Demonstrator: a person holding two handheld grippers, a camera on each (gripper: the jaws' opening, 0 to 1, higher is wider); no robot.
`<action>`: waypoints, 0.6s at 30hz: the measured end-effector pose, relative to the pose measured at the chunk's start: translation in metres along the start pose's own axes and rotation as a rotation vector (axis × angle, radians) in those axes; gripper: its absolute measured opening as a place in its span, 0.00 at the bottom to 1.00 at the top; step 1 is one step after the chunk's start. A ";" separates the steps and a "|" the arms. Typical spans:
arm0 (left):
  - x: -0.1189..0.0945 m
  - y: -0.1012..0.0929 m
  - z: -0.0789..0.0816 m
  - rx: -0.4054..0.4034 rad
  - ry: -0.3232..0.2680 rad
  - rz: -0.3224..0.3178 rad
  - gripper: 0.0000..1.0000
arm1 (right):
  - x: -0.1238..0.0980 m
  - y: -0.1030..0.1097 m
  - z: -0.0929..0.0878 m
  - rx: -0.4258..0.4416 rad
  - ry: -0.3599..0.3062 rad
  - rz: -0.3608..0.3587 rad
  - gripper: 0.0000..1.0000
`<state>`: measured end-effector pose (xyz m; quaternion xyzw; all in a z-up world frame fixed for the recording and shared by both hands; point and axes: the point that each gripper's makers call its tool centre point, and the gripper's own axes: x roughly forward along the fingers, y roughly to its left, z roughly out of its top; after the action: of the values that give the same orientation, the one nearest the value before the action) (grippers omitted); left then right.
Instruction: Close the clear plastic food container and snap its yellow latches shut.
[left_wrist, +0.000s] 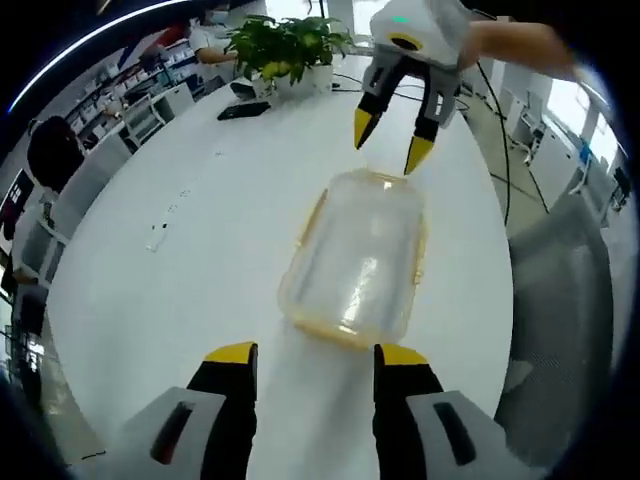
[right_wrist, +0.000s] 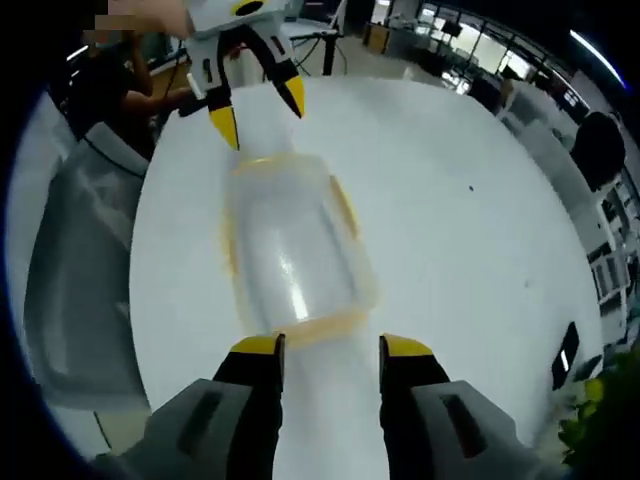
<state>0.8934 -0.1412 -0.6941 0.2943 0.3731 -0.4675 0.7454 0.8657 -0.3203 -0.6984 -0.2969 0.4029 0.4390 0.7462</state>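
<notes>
Clear container (left_wrist: 355, 258) mid-worktop (left_wrist: 180, 250), lid on; left claw (left_wrist: 312, 358) and right claw (right_wrist: 328, 346) both released at opposite ends.

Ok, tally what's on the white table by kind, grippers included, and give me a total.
Clear container with yellow latches: 1
Grippers, left and right, open: 2
Potted plant: 1
Dark flat device: 1
Total: 5

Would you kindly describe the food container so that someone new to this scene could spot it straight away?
Look at the large white table; near its middle, between the two yellow-tipped grippers, the left gripper and the right gripper, lies the clear plastic container. It is a see-through rounded box with yellow latches along its edges, unlike the dark flat items and the potted plant at the table's far end.
</notes>
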 end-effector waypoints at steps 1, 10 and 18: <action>0.001 0.002 0.000 -0.031 -0.011 0.026 0.40 | 0.000 0.001 0.001 0.043 -0.020 -0.014 0.33; 0.006 -0.004 0.003 -0.214 -0.085 0.043 0.37 | 0.002 0.004 0.013 0.244 -0.144 -0.062 0.31; 0.013 -0.013 0.003 -0.335 -0.128 0.062 0.35 | 0.007 0.002 0.007 0.361 -0.196 -0.104 0.29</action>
<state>0.8863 -0.1548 -0.7039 0.1470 0.3880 -0.3933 0.8205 0.8688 -0.3110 -0.7011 -0.1345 0.3847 0.3474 0.8445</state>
